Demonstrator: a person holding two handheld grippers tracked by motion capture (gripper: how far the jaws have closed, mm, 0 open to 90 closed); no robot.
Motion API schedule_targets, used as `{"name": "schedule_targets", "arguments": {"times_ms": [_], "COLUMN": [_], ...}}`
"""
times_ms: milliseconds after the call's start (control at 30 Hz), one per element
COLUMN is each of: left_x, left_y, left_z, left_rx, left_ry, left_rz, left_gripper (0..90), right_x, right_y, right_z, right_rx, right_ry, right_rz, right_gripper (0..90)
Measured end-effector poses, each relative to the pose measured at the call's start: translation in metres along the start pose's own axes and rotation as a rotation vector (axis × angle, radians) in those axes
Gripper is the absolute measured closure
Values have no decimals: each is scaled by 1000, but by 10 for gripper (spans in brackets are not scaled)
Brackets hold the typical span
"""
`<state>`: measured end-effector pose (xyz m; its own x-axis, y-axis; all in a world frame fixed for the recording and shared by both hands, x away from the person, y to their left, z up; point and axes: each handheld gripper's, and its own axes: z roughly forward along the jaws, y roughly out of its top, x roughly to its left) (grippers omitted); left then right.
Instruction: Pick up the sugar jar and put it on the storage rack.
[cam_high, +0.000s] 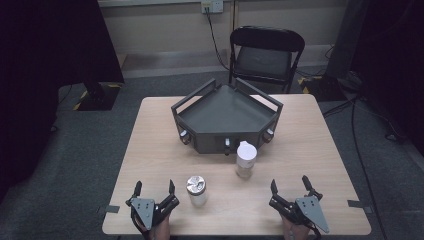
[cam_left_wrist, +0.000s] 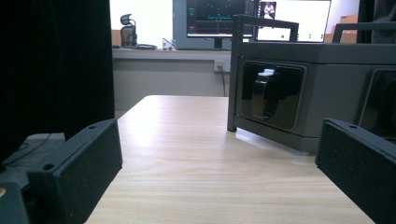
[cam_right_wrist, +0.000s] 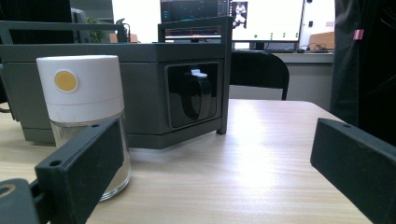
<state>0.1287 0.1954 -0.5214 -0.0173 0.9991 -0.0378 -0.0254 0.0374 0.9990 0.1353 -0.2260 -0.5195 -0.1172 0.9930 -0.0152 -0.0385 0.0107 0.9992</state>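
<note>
Low at the near edge of the wooden table (cam_high: 150, 130), left gripper (cam_high: 154, 189) spread wide, jaws clear of everything, bare tabletop between them; just right of it, apart from its jaws, a small jar with a silver lid (cam_high: 196, 190); right gripper (cam_high: 290, 186) likewise spread wide, pinching nothing, touching nothing; ahead and to its left, a white-capped glass jar (cam_high: 246, 159) upright, just in front of the dark grey angular tray (cam_high: 227, 117); in the right gripper view, same jar beside the left-hand jaw, untouched.
</note>
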Motion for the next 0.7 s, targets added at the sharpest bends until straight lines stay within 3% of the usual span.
{"name": "schedule_targets", "arguments": {"times_ms": [367, 700], "left_x": [6, 9], "left_y": [18, 30], "left_z": [0, -7], "left_rx": [7, -26], "left_ry": [-34, -88], "left_rz": [-19, -28], "left_gripper": [0, 0], "right_x": [1, 1], "right_y": [0, 0], "right_z": [0, 0], "right_rx": [0, 0], "right_ry": [-5, -8], "right_rz": [0, 0], "right_gripper": [15, 15]}}
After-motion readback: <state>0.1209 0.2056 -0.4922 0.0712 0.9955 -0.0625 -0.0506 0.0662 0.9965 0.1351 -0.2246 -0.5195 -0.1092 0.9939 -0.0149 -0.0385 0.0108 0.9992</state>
